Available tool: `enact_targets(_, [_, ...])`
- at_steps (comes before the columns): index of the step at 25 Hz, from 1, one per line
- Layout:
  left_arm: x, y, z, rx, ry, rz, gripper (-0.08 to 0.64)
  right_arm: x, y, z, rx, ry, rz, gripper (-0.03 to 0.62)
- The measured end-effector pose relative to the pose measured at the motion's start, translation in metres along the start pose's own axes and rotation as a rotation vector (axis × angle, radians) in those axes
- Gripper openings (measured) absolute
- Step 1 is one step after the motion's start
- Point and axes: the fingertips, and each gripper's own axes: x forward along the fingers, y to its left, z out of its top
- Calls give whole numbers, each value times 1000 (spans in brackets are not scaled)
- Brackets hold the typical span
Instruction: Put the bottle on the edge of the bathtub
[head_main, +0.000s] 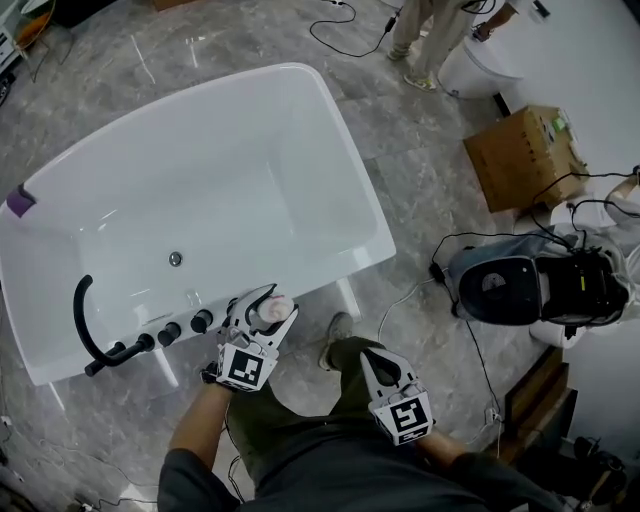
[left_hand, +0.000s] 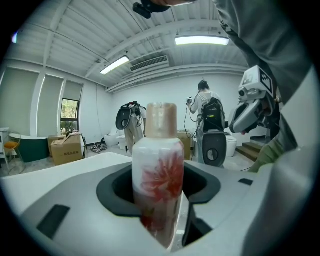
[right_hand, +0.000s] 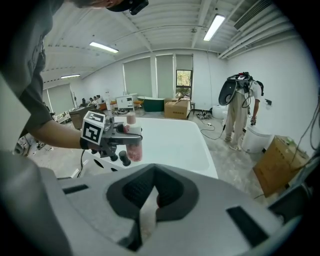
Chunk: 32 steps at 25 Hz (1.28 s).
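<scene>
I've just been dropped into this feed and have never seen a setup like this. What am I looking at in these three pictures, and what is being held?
There is no robot arm here: a person holds a two-jaw gripper in each hand. The head view comes from a camera on the person's head, looking steeply down. The other two views come from cameras riding on each gripper, looking along its jaws.

Below is a white bathtub with a black faucet and knobs on its near rim. The left gripper is closed on a small white bottle with a red flower print. It holds the bottle upright at that near rim; I cannot tell whether the bottle touches it. The right gripper is empty, jaws together, near the person's leg. A cardboard box stands on the floor.
</scene>
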Motion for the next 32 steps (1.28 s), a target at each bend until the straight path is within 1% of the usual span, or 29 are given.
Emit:
enact_targets(6, [21, 2, -29, -20, -4, -1, 229, 15, -8, -17, 5, 16, -10, 0])
enact_targets(13, [32, 3, -57, -34, -1, -9, 229, 31, -9, -32, 5, 29, -10, 0])
enact_targets(17, [35, 0, -59, -13, -18, -18, 229, 37, -10, -38, 0, 40, -7, 1])
enact_targets(19, [38, -3, -59, 13, -2, -32, 230, 40, -10, -39, 2, 44, -3, 0])
enact_targets(21, [40, -7, -64, 39, 32, -47, 230, 41, -8, -39, 6, 45, 0, 0])
enact_targets(22, [39, -8, -66, 38, 43, -49, 230, 41, -7, -39, 7, 46, 2, 0])
enact_targets(26, [32, -4, -75, -4, 81, -33, 233, 41, -8, -39, 17, 45, 4, 0])
enact_targets(29, [31, -4, -76, 6, 96, -37, 235, 42, -7, -39, 22, 44, 10, 0])
enact_targets(32, [34, -5, -77, 15, 108, -44, 259, 44, -6, -37, 21, 41, 16, 0])
